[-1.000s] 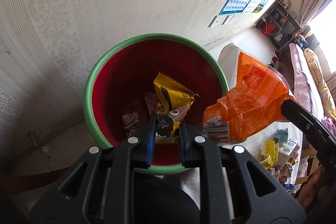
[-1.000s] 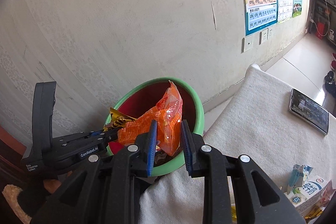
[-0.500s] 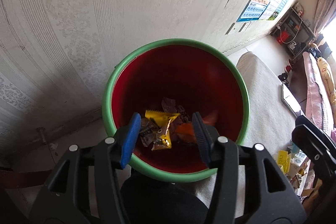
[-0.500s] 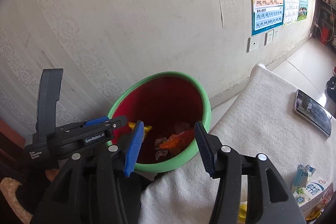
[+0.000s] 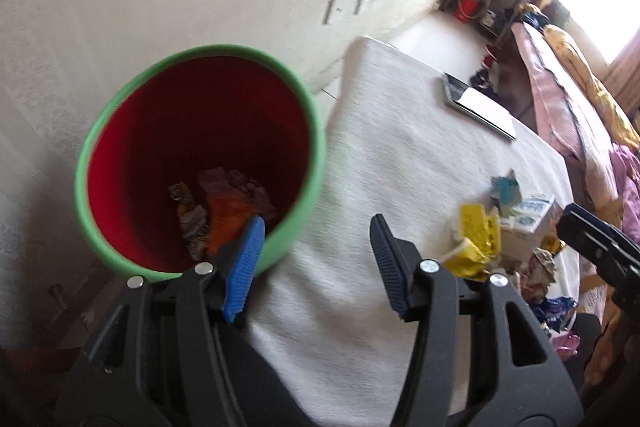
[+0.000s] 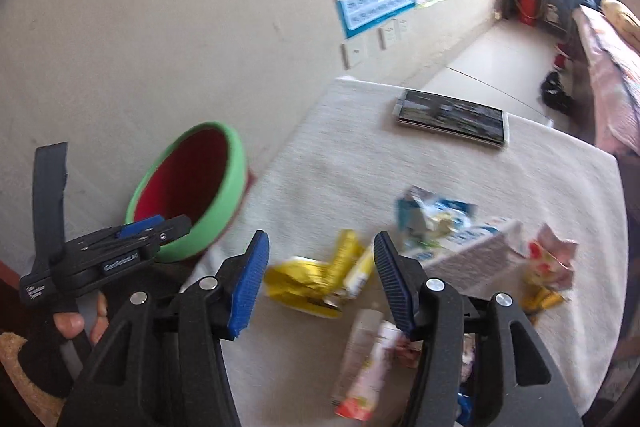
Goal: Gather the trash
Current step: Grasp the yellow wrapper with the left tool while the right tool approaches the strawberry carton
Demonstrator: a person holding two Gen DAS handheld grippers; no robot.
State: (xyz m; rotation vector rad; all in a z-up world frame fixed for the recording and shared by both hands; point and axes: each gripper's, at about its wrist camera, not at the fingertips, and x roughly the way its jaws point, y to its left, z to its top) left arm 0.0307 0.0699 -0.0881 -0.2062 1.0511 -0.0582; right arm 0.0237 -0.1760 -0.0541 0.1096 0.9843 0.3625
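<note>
A bin with a green rim (image 5: 200, 53) and red inside stands by the wall left of the table; it also shows in the right wrist view (image 6: 240, 163). Wrappers, one orange (image 5: 228, 211), lie at its bottom. My left gripper (image 5: 318, 259) is open and empty over the table edge beside the bin. My right gripper (image 6: 320, 275) is open and empty above the table, over a yellow wrapper (image 6: 308, 279). More trash lies there: a white milk carton (image 6: 472, 247), a blue-white wrapper (image 6: 424, 215), a pink-white tube (image 6: 368, 359).
The table has a white cloth (image 6: 344, 155). A phone or tablet (image 6: 452, 117) lies at its far side. The left gripper shows at the left of the right wrist view (image 6: 104, 251). A bed (image 5: 568, 83) stands at the right.
Both grippers opened and dropped the yellow and orange wrappers into the bin. Both then swung right, away from the bin toward the table.
</note>
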